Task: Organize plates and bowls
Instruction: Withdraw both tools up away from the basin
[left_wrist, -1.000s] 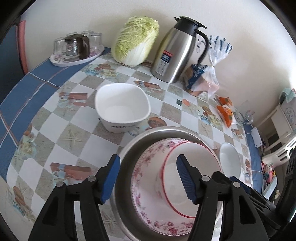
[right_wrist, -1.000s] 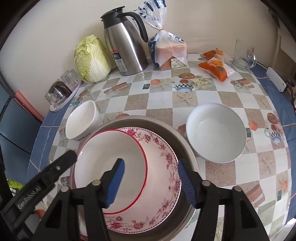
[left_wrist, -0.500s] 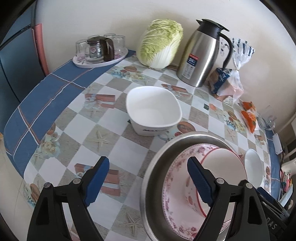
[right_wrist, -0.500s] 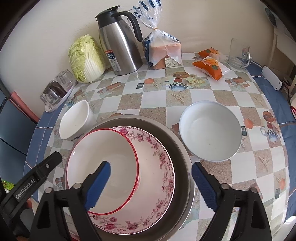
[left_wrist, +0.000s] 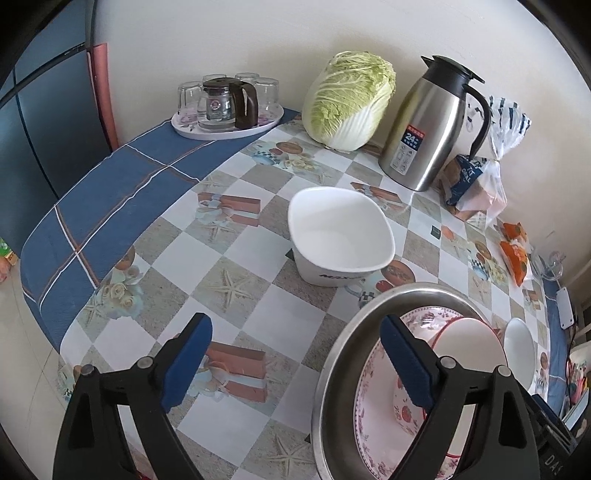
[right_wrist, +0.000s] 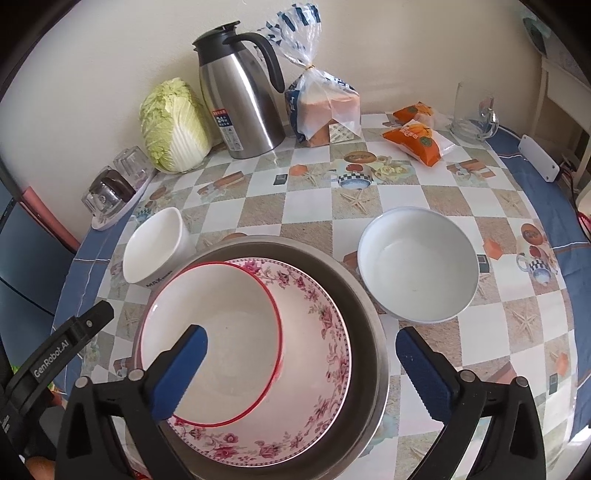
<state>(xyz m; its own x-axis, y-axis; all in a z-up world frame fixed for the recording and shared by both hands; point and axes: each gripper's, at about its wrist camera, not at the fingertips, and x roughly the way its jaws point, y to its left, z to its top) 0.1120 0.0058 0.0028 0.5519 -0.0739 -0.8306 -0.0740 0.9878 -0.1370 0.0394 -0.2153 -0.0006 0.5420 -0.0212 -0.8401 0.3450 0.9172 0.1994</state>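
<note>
Steel basin (right_wrist: 373, 325) sits mid-desk (right_wrist: 306, 214) w/ floral plate (right_wrist: 314, 387) inside, red-rimmed bowl (right_wrist: 221, 332) nested on plate, shifted toward 9 o'clock. Square white bowl (right_wrist: 155, 247) at basin's 10 o'clock, round white bowl (right_wrist: 417, 266) at 2 o'clock, both empty, just beside it. Far edge at 12: cabbage (right_wrist: 173, 125), thermos (right_wrist: 240, 96), bread bag (right_wrist: 325, 107); glasses tray (left_wrist: 225, 122) further left. Right tool (right_wrist: 301, 373) jaws apart over basin, gripping nothing; left tool (left_wrist: 295, 362) apart too, straddling basin rim. Both have just been opening; left view has swung off the basin toward bare desk.
</note>
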